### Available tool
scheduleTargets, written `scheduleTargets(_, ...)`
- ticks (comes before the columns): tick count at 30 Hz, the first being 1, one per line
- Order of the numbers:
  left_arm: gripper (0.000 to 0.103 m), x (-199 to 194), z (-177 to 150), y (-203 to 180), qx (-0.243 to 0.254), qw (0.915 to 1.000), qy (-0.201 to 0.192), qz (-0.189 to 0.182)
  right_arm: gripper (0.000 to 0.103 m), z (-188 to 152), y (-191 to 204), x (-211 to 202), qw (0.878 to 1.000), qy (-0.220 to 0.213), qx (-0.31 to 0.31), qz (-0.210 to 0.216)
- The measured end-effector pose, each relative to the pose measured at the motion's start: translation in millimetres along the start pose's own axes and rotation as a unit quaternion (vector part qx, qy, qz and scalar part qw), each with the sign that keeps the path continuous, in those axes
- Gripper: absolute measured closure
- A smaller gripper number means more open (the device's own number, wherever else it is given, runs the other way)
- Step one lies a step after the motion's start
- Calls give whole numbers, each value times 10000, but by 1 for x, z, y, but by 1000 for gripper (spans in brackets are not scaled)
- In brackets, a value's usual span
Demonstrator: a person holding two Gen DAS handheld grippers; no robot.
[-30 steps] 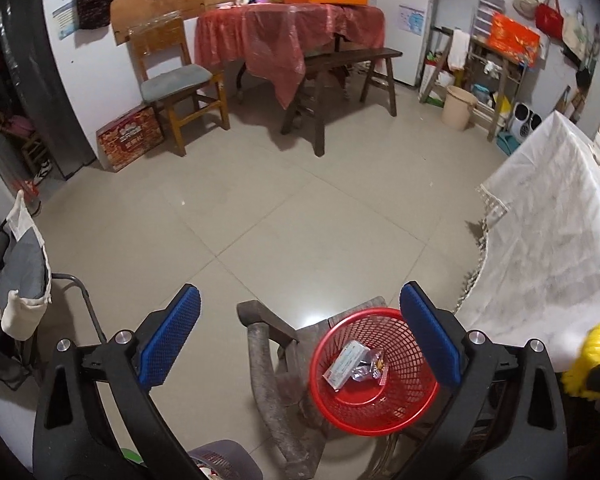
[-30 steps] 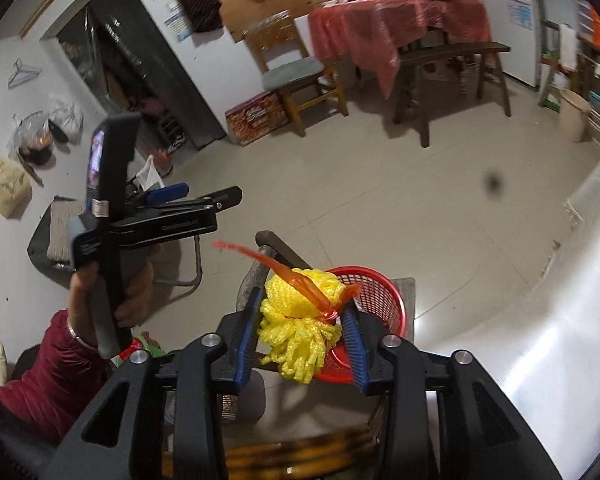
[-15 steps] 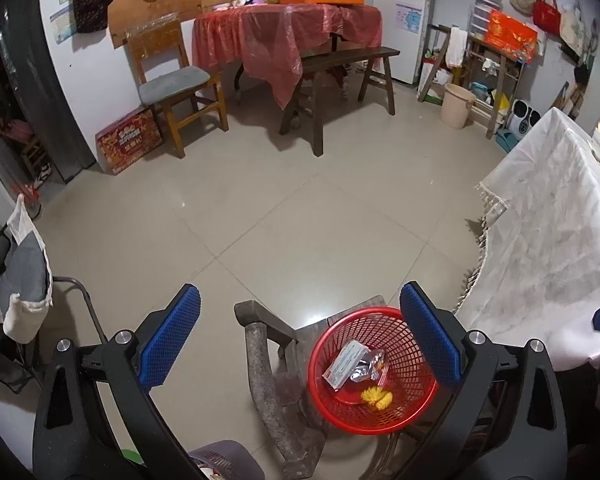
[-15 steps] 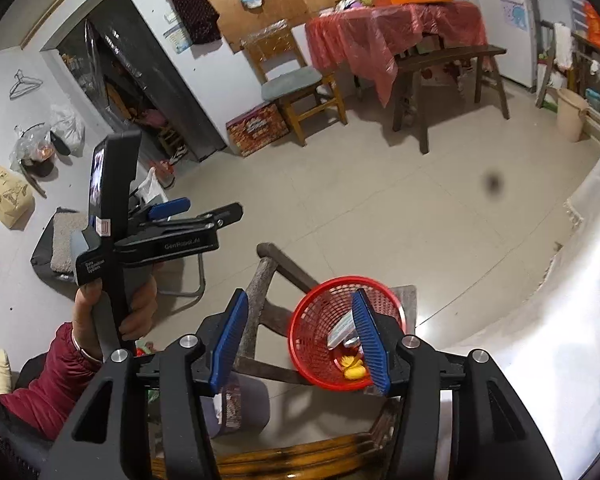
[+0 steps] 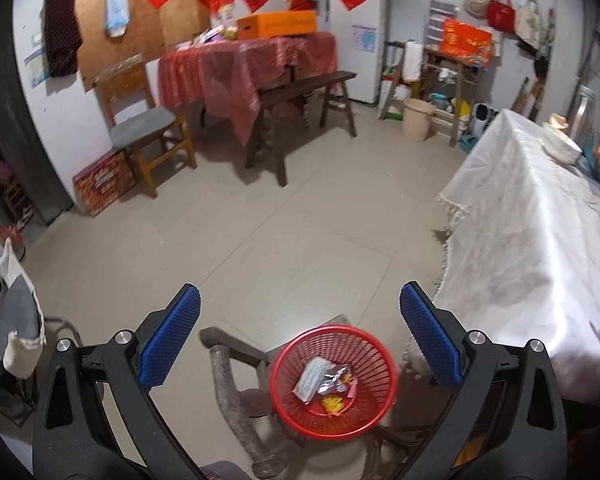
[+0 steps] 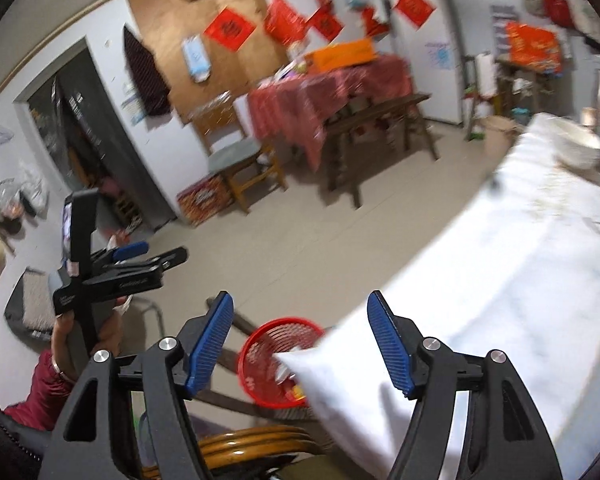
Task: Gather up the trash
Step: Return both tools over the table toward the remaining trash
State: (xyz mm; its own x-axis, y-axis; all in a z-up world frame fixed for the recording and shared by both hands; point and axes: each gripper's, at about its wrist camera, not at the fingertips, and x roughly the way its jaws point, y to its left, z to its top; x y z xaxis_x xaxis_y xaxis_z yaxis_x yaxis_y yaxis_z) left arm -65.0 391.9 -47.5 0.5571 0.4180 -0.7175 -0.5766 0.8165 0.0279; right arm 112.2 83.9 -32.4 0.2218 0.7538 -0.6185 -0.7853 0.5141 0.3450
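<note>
A red mesh basket point(image 5: 334, 380) stands on a low wooden stool point(image 5: 236, 392). In it lie a white packet point(image 5: 310, 378), a silver wrapper point(image 5: 332, 380) and a yellow net scrap point(image 5: 332, 404). My left gripper point(image 5: 300, 340) hangs open above the basket, nothing between its blue pads. My right gripper point(image 6: 300, 340) is opening, its jaws wide and empty. It sits over the edge of the white-clothed table point(image 6: 480, 280), whose corner hides half of the basket point(image 6: 268, 360). The left gripper point(image 6: 140, 256) shows in the right wrist view, held by a hand in a red sleeve.
The white tablecloth point(image 5: 532, 240) fills the right side, with bowls point(image 5: 560, 146) at its far end. A wooden chair point(image 5: 144, 128), a red-draped table point(image 5: 244, 72) and a bench point(image 5: 300, 96) stand at the back wall. A bamboo chair rim point(image 6: 252, 444) lies just below my right gripper.
The right gripper let the yellow net bundle fall into the basket, opened wider, then swung right and up over the white table. The left gripper rose slightly.
</note>
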Motion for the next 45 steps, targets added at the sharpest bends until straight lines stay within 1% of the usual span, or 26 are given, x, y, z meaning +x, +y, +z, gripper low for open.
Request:
scheduleTargets(1, 7, -5, 2, -10, 65, 9999, -49, -79, 33, -2, -9, -12, 9998, -140, 46, -136)
scheduleTargets(3, 7, -10, 4, -26, 169, 9995, -79, -240, 28, -7, -29, -34, 9984, -390, 157, -389)
scheduleTargets(5, 7, -15, 6, -50, 316, 9985, -96, -441, 26, -14, -49, -55, 9960, -600, 292, -602)
scheduleTargets(7, 7, -18, 8, -75, 513, 9969, -111, -593, 25, -22, -73, -79, 9914, -834, 474, -895)
scheduleTargets(9, 7, -20, 9, -102, 720, 9947, -122, -725, 21, -32, -99, -104, 9849, -1061, 684, -1187)
scheduleTargets(11, 7, -21, 9, -129, 848, 9921, -132, -919, 20, -42, -121, -125, 9766, -1257, 881, -1506)
scheduleTargets(12, 7, -21, 11, -138, 882, 9909, -121, -1010, 18, -48, -136, -137, 9709, -1356, 1010, -1696)
scheduleTargets(13, 7, -20, 13, -156, 925, 9886, -94, -1183, 17, -55, -150, -148, 9646, -1449, 1156, -1877)
scheduleTargets(14, 7, -20, 14, -166, 942, 9872, -81, -1281, 17, -59, -161, -155, 9600, -1506, 1259, -1995)
scheduleTargets(15, 7, -21, 13, -177, 962, 9854, -68, -1402, 17, -67, -179, -167, 9517, -1585, 1466, -2182)
scheduleTargets(17, 7, -19, 16, -207, 1059, 9808, -16, -1637, 17, -77, -203, -177, 9427, -1644, 1733, -2329)
scheduleTargets(19, 7, -17, 20, -242, 1255, 9753, 36, -1815, 17, -90, -229, -192, 9298, -1734, 2052, -2515)
scheduleTargets(21, 7, -17, 22, -268, 1420, 9709, 49, -1927, 17, -103, -243, -202, 9181, -1811, 2184, -2768)
scheduleTargets(23, 7, -19, 25, -303, 1644, 9644, 42, -2072, 17, -110, -260, -210, 9077, -1843, 2224, -3043)
scheduleTargets(25, 7, -22, 25, -331, 1833, 9579, 18, -2207, 16, -114, -271, -213, 9009, -1846, 2248, -3222)
scheduleTargets(26, 7, -23, 25, -344, 1915, 9549, 4, -2270, 15, -118, -272, -214, 8988, -1850, 2265, -3264)
scheduleTargets(27, 7, -23, 26, -356, 1995, 9518, -4, -2331, 14, -121, -281, -217, 8951, -1868, 2322, -3317)
scheduleTargets(29, 7, -25, 28, -389, 2170, 9443, 18, -2475, 13, -126, -289, -220, 8910, -1883, 2405, -3359)
scheduleTargets(32, 7, -27, 27, -431, 2391, 9322, 85, -2718, 13, -137, -305, -228, 8809, -1897, 2569, -3493)
scheduleTargets(33, 7, -29, 27, -443, 2449, 9287, 89, -2783, 13, -140, -308, -230, 8796, -1916, 2628, -3473)
scheduleTargets(35, 7, -33, 27, -471, 2557, 9215, 73, -2924, 13, -144, -315, -238, 8798, -2024, 2782, -3279)
scheduleTargets(36, 7, -35, 27, -487, 2603, 9176, 67, -3002, 13, -146, -317, -240, 8783, -2049, 2808, -3282)
scheduleTargets(37, 7, -37, 26, -495, 2636, 9149, 69, -3057, 13, -148, -319, -242, 8767, -2084, 2848, -3268)
scheduleTargets(39, 7, -38, 25, -522, 2722, 9090, 65, -3155, 13, -152, -324, -246, 8766, -2160, 2993, -3087)
scheduleTargets(42, 7, -37, 21, -552, 2816, 9061, 40, -3158, 13, -154, -323, -246, 8780, -2219, 3092, -2902)
scheduleTargets(45, 7, -31, 20, -574, 2885, 9071, 4, -3065, 12, -156, -322, -246, 8785, -2279, 3105, -2827)
